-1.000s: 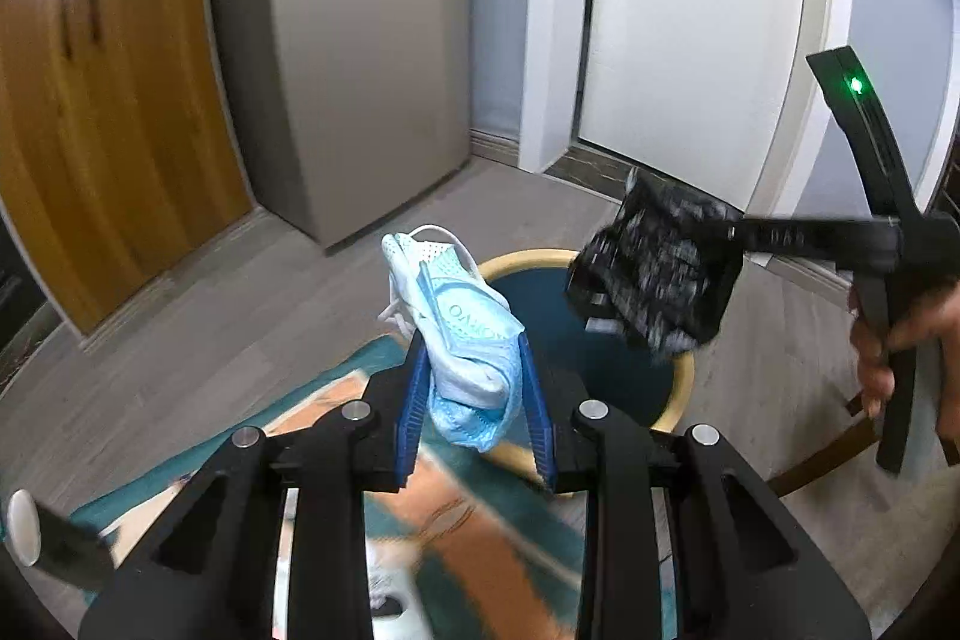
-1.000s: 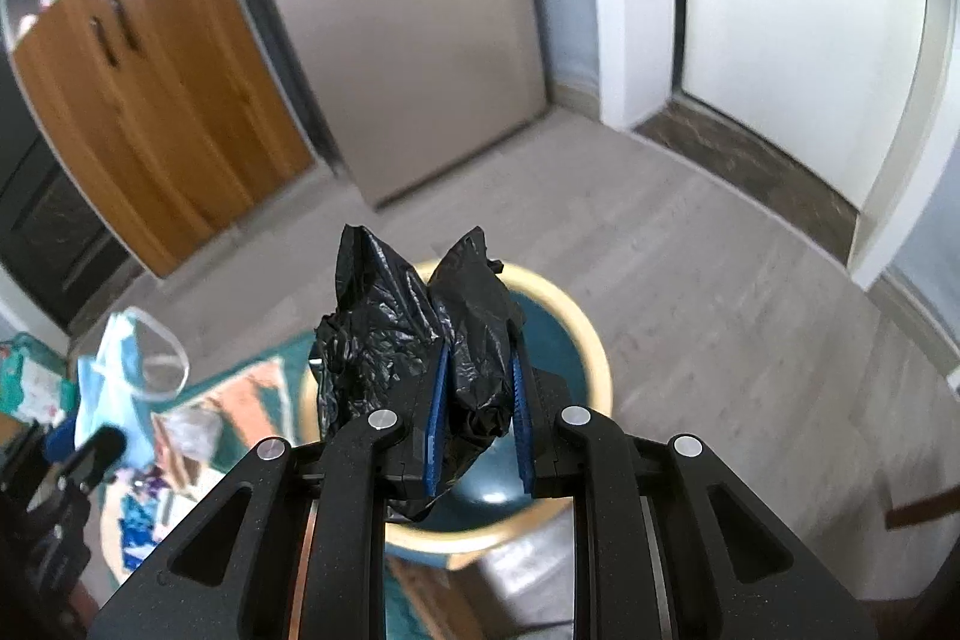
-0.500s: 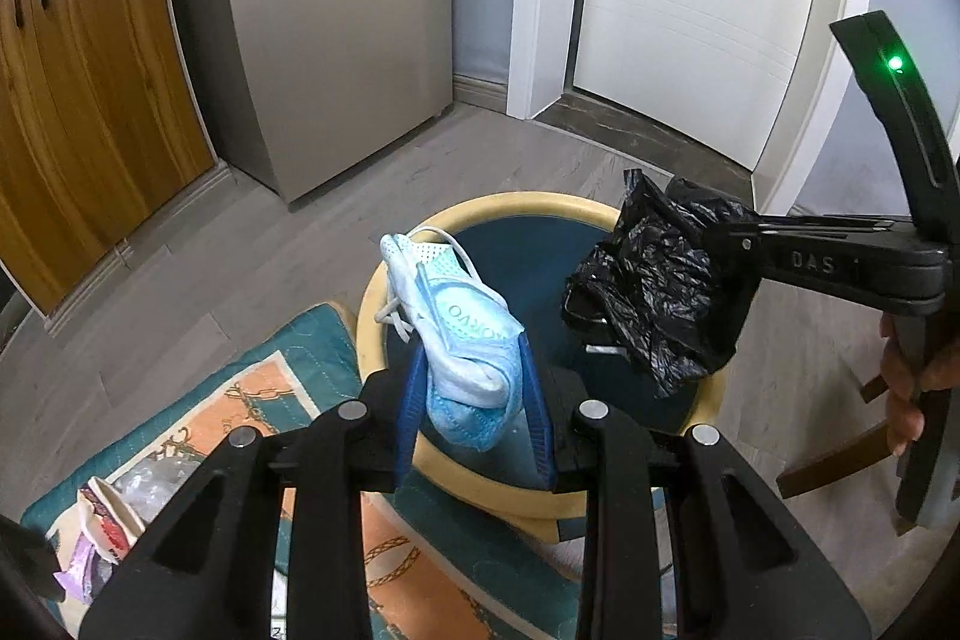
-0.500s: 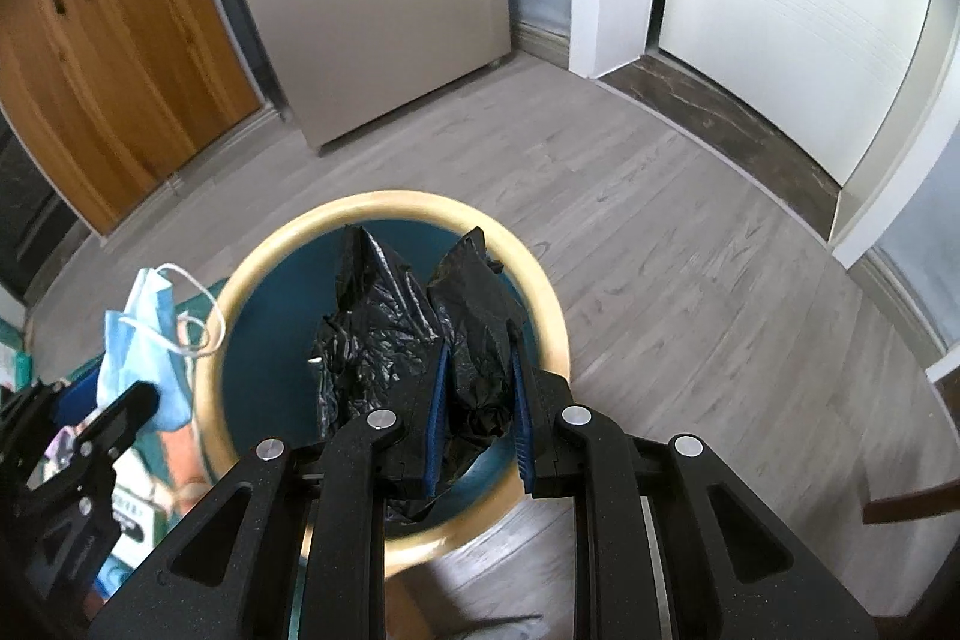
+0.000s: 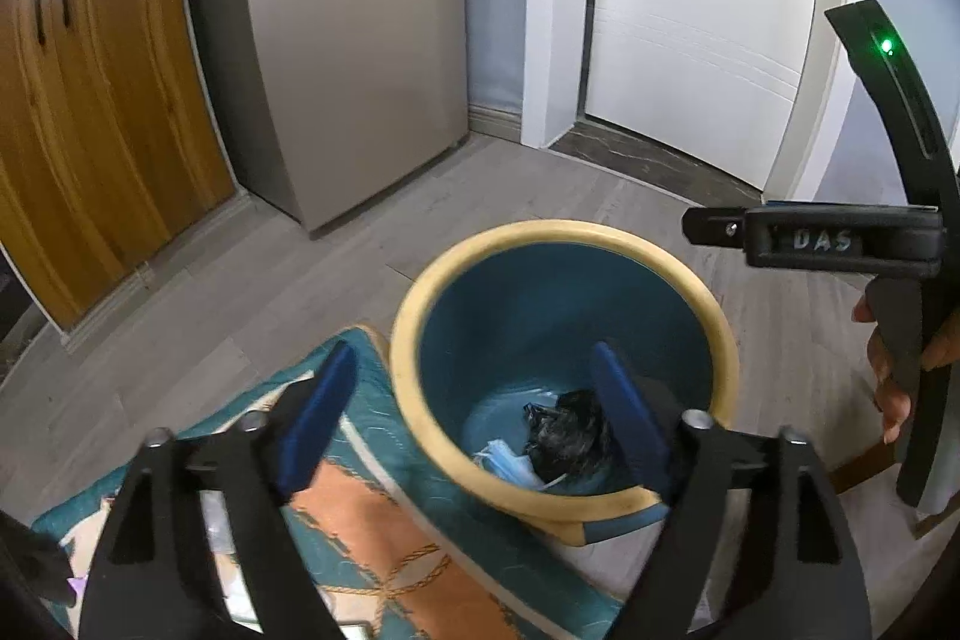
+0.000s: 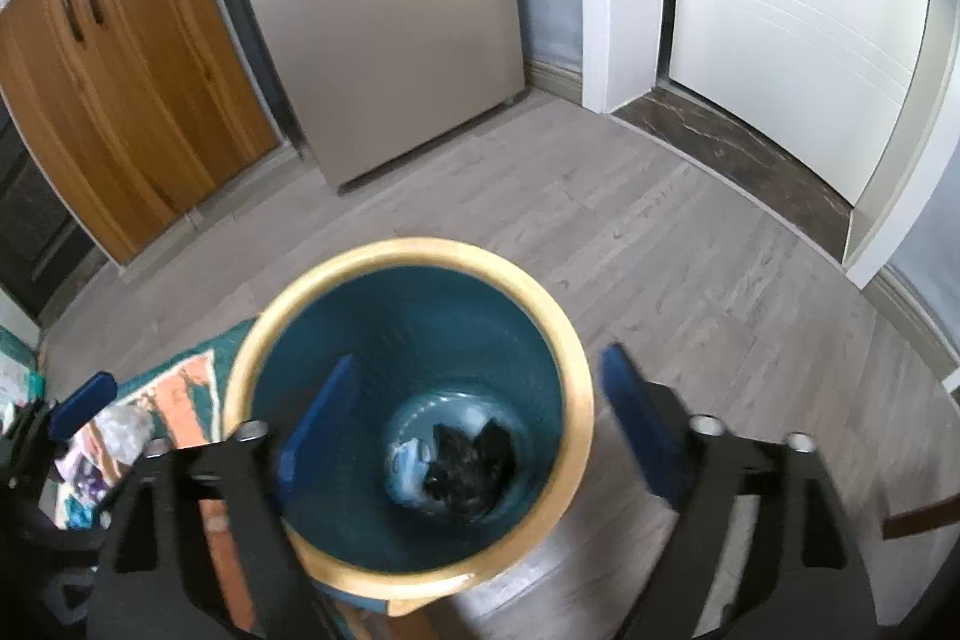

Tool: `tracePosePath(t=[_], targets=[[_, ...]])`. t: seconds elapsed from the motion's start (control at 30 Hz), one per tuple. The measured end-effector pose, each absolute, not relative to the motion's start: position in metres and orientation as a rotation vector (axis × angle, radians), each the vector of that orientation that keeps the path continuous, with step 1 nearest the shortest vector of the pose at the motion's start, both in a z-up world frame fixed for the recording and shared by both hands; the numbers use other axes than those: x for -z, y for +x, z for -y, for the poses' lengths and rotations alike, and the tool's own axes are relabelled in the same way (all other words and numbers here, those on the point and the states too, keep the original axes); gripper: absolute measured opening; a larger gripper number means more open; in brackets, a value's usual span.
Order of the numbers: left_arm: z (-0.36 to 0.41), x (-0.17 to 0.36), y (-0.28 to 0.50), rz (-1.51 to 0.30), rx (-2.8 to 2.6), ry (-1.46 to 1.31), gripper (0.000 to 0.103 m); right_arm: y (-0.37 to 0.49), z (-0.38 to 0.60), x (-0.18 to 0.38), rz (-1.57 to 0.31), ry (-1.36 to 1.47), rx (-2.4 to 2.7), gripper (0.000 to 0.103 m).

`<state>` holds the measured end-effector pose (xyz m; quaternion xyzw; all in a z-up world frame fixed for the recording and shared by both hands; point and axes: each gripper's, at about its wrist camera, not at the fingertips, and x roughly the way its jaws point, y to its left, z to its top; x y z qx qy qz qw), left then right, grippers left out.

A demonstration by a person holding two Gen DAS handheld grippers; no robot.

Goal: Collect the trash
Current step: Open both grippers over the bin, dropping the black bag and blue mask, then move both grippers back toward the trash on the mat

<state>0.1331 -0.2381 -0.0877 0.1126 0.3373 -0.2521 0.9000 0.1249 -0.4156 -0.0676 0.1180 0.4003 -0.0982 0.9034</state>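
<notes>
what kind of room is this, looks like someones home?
Most likely a home, perhaps a kitchen or entry area: a tall grey fridge stands beside a brown wooden cupboard, near a white door. A patterned teal and orange rug lies on the grey wood floor.

Left tool (image 5: 474, 415): its two blue-padded fingers (image 5: 315, 421) are spreading wide apart, one reaching toward 11 o'clock and the other toward 1 o'clock from the black frame at the bottom of the left wrist view; nothing is sitting between them. Right tool (image 6: 480, 415): its fingers (image 6: 636, 418) are likewise standing far apart and gripping nothing in the right wrist view. Seen from the left wrist camera, the right tool's black body is lying level at 3 o'clock, its tip pointing toward 9 o'clock. The person's right hand (image 5: 900, 370) is wrapping around the handle below, fingers curling over the trigger.
</notes>
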Motion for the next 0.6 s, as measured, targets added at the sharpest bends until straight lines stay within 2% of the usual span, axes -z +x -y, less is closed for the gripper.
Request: tracePosePath(t=[0.03,0.1,0.6], targets=[[0.234,0.086,0.131,-0.691,0.514,0.232,0.093,0.124,0.415,0.065,-0.817,0.246,0.202,0.095],[0.228,0.084,0.129,-0.678,0.495,0.232,0.097,0.122,0.412,0.059,-0.802,0.244,0.199,0.096],[0.15,0.051,0.088,-0.651,0.396,0.234,0.097,0.092,0.359,0.031,-0.775,0.197,0.192,0.098]])
